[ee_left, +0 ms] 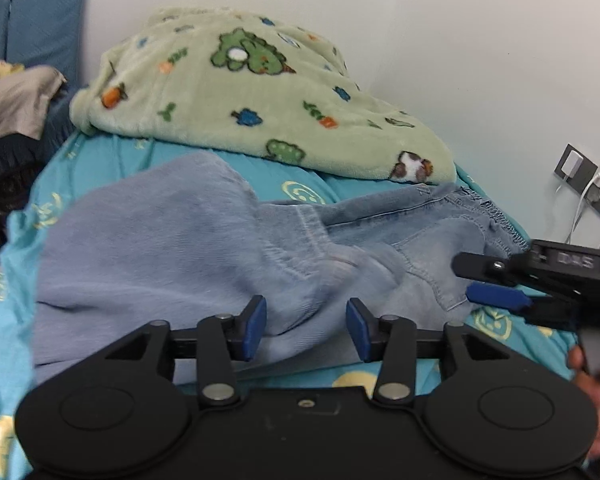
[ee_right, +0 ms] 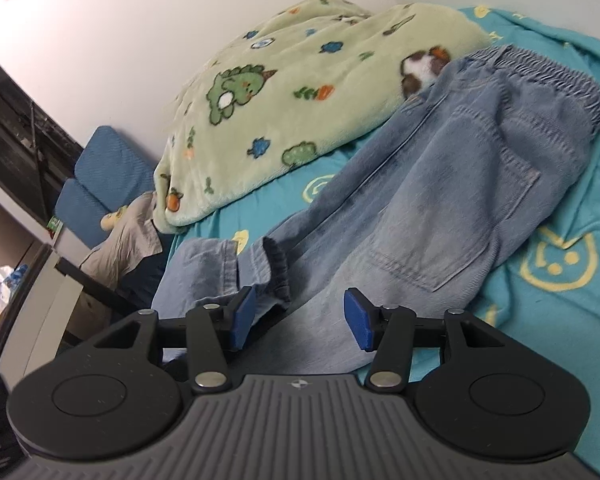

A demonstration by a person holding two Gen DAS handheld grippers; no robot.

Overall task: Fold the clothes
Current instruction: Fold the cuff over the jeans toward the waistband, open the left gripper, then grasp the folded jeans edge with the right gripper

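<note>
Both sets of fingers stand partly open with nothing pinched. The left gripper hovers just over the jeans at their folded-over leg end; the right gripper hangs over the thigh, near the back pocket. The jeans lie across the bed, waistband touching the green blanket (the fold looks loose and bunched). Judging from that, the risk is a grab taking only the top layer, so the lower layer drags and the fold skews; lifting near the waistband could also snag the blanket.
</note>
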